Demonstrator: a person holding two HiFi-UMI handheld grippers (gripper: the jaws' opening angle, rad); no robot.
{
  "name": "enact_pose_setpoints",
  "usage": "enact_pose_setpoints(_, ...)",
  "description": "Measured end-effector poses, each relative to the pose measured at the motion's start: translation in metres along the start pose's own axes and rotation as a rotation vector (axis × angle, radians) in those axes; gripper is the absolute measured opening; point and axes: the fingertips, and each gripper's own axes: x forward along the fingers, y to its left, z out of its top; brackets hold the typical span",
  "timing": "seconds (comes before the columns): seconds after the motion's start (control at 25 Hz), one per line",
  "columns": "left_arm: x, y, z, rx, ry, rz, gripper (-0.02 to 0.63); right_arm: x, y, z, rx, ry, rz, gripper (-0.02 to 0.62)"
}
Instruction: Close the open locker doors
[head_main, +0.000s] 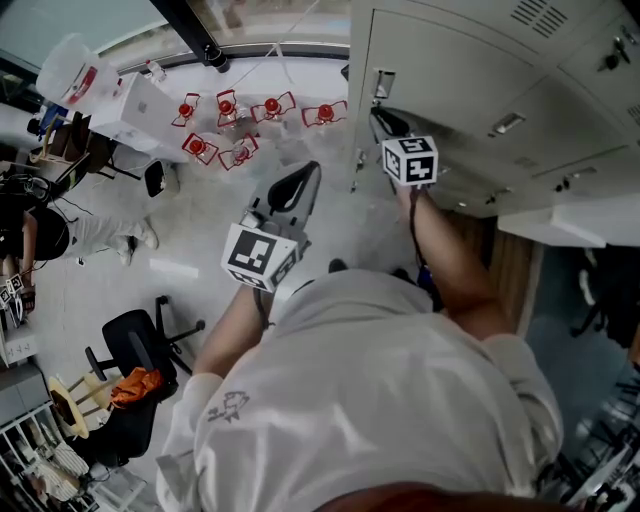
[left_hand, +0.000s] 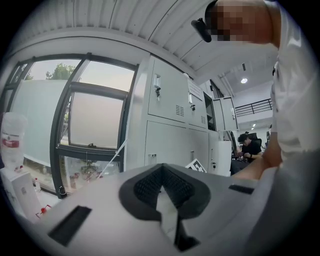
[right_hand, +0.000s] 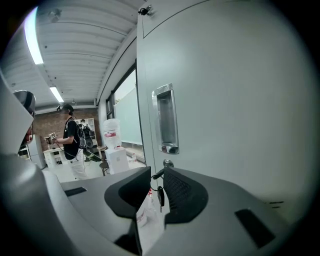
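Door (right_hand: 235, 100): standing at 12 o'clock, key (right_hand: 160, 196) dangling below its handle (right_hand: 166, 120).
Right gripper (right_hand: 156, 174): I'm holding it spread, key showing in the gap.
Left gripper (left_hand: 161, 169): I'm holding it pressed together, empty.

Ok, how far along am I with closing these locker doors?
Done, apparently: the nearest locker door looks shut or nearly so. In hand: the right gripper is at its lock, jaws apart around the hanging key, not pinching it; the left gripper hangs shut and empty. Left: farther along the row, open doors stand swung out.
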Motion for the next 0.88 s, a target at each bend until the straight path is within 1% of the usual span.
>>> enact_pose_setpoints(0.56, -0.007, 0.003, -0.001, 0.012, -0.009, -0.003, 0.0, -0.005, -0.001, 0.0, 0.011, -0.027, -0.026, 0.08)
enact_pose_setpoints(0.76, -0.005, -0.002, -0.003, 0.009, -0.008, -0.027, 0.0, -0.024, 0.001, 0.005, 0.031, -0.062, -0.027, 0.08)
enact_pose_setpoints(0.88, -0.001, -0.008, -0.005, 0.009, -0.006, -0.047, 0.0, -0.045, 0.002, 0.008, 0.021, -0.092, -0.031, 0.08)
